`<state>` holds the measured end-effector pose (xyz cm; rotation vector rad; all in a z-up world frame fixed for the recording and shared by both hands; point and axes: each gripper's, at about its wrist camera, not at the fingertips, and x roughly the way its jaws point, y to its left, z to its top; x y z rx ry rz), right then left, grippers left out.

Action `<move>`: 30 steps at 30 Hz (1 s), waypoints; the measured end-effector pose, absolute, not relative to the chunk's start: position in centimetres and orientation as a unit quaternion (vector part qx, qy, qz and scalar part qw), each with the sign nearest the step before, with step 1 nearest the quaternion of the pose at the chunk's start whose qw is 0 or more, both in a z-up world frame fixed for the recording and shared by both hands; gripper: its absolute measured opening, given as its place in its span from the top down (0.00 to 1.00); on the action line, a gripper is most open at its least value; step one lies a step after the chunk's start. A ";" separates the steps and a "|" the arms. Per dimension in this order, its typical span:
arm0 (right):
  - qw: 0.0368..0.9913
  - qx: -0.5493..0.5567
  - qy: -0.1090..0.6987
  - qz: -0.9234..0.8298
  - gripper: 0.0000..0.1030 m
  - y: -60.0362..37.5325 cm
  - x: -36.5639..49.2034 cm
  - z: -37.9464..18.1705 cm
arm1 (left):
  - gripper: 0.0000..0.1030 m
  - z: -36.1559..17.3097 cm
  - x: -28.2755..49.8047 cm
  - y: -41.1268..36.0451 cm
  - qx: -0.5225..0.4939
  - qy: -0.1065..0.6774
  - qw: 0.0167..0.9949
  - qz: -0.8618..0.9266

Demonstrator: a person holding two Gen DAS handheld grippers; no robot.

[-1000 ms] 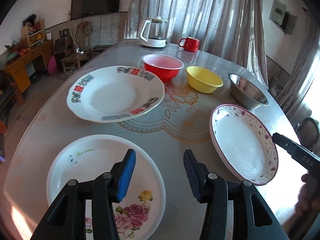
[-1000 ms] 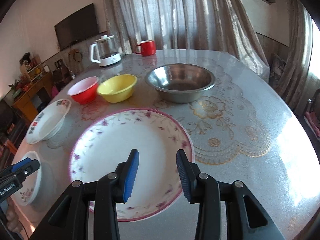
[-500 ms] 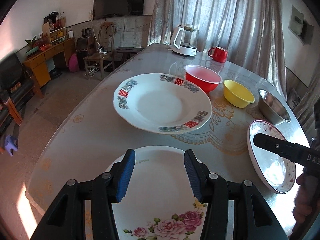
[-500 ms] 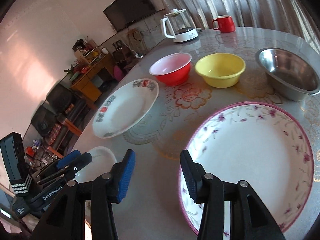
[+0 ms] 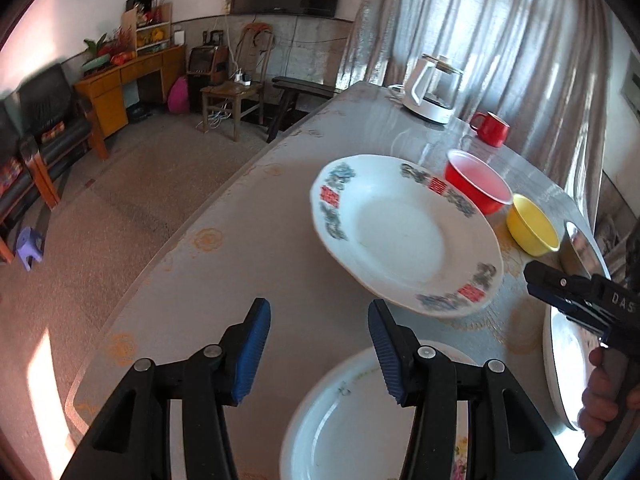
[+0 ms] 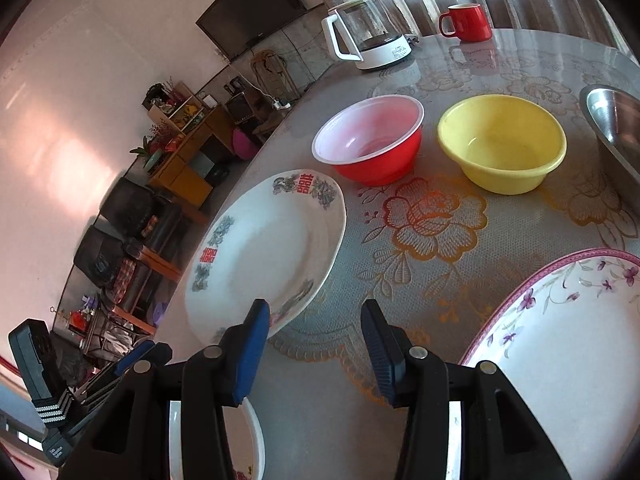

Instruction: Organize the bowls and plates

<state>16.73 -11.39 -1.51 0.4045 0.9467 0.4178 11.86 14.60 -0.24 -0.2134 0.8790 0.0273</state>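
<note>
1. Left gripper [image 5: 318, 354]: jaws spread, nothing btwn the blue pads, just bare table [image 5: 248, 248] showing thru the gap.
2. Rose plate [image 5: 348, 420] sits right under/behind the left gripper's right-hand finger; its far rim pokes out past that pad, so the plate is off to the right of the gap, not in it.
3. Right gripper [image 6: 316, 354]: jaws spread too, they've just been opening a bit wider, nothing btwn them. Only tablecloth in the gap.
4. Red-character plate [image 6: 268, 248] is w/ its near rim just behind the right gripper's left pad, not pinched. In the left wrist view the same plate [image 5: 404, 236] lies ahead and to the right of the left jaws, apart from them.
5. Purple-flower plate [image 6: 568, 340] is close on the right side of the right gripper, next to its right finger, outside the gap.
6. Further out: red bowl [image 6: 370, 140] and yellow bowl [image 6: 502, 142] side by side past the red-character plate, not touching. Steel bowl [image 6: 614, 120] at the right edge, partly cut off.
7. Back of the table: kettle [image 6: 366, 32] and red mug [image 6: 468, 22], well apart from both grippers.
8. A person's hand [image 5: 600, 396] shows at the right edge of the left wrist view, holding the right gripper.
</note>
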 end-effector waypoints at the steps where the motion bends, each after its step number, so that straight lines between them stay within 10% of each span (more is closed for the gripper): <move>1: 0.850 0.192 0.449 0.198 0.54 -11.3 16.9 -1.6 | 0.50 -0.3 12.1 15.0 -0.109 0.424 0.899 0.012; 18: 0.854 0.196 0.441 0.196 0.54 -9.7 20.2 -2.5 | 0.36 -2.0 18.7 18.1 -0.168 0.441 0.881 -0.010; 30: 0.849 0.191 0.456 0.187 0.75 -9.2 22.2 -3.9 | 0.41 -3.0 24.4 17.7 -0.156 0.462 0.873 -0.019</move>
